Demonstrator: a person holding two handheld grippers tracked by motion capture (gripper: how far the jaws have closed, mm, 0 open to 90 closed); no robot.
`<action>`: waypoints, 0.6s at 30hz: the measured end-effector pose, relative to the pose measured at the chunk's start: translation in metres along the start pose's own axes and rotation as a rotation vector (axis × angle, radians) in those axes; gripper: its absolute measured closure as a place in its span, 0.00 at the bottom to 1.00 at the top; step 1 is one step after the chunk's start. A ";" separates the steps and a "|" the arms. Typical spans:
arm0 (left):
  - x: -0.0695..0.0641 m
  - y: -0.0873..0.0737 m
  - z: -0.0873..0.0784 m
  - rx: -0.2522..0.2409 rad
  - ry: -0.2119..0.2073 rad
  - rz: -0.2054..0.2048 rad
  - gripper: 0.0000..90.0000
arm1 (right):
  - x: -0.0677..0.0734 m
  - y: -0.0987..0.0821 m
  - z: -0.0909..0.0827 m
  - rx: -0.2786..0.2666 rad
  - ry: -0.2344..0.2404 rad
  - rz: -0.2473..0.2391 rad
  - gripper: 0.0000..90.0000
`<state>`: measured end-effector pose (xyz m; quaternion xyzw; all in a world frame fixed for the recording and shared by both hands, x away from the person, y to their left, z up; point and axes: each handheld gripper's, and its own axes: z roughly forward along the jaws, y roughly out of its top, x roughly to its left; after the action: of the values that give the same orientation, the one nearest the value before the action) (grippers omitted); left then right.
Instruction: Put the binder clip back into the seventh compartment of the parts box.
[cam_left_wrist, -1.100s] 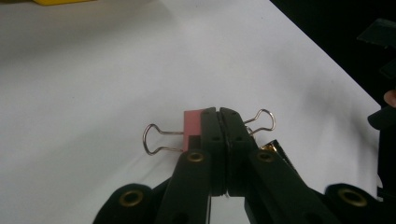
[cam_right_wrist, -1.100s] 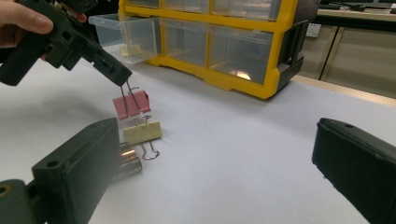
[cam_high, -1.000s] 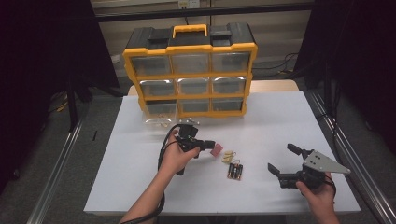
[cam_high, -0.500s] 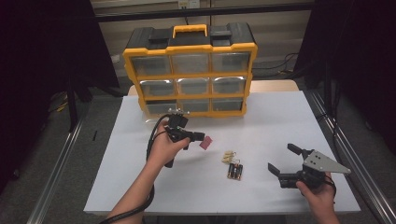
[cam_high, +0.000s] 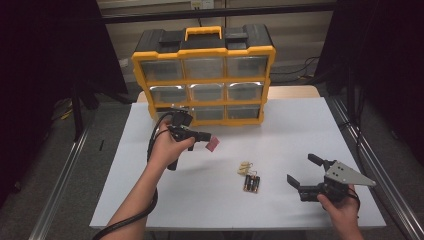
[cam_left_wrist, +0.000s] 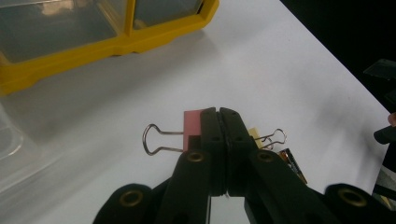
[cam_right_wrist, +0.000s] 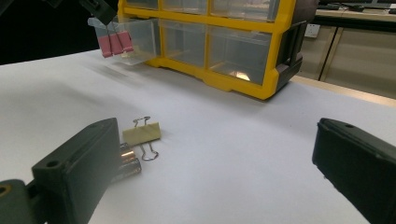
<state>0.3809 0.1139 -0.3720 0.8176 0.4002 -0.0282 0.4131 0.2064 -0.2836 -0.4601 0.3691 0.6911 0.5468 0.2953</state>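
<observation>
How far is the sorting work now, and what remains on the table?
Done: nothing looks put away yet. In hand: the left gripper is shut on a pink clip, raised above the table near the yellow organizer, where one bottom drawer stands pulled out. Left: a yellow clip and batteries lie on the table; the right gripper is open.

Looks like lab or test bench, not home. White table (cam_high: 280, 130) set apart on grey floor (cam_high: 60, 165), metal rails (cam_high: 57, 192) running along both sides. Dark curtains (cam_high: 45, 55) close off both sides. Yellow parts organiser (cam_high: 204, 52) with clear drawers at table's far edge. Cables (cam_high: 295, 70) trail along wall behind, wall socket (cam_right_wrist: 310, 31) beside wooden bench (cam_right_wrist: 359, 14).
</observation>
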 end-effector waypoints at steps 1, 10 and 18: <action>0.000 0.002 -0.002 -0.006 0.007 -0.003 1.00 | 0.000 0.000 0.000 -0.002 -0.003 -0.003 0.01; 0.006 0.015 -0.015 -0.006 0.021 -0.013 1.00 | 0.000 0.000 0.000 0.001 0.000 0.001 0.01; 0.013 0.022 -0.024 -0.009 0.056 -0.012 1.00 | -0.001 0.000 -0.001 0.001 -0.007 -0.001 0.01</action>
<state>0.3978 0.1313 -0.3467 0.8139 0.4163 -0.0061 0.4052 0.2061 -0.2846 -0.4598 0.3710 0.6903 0.5450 0.2979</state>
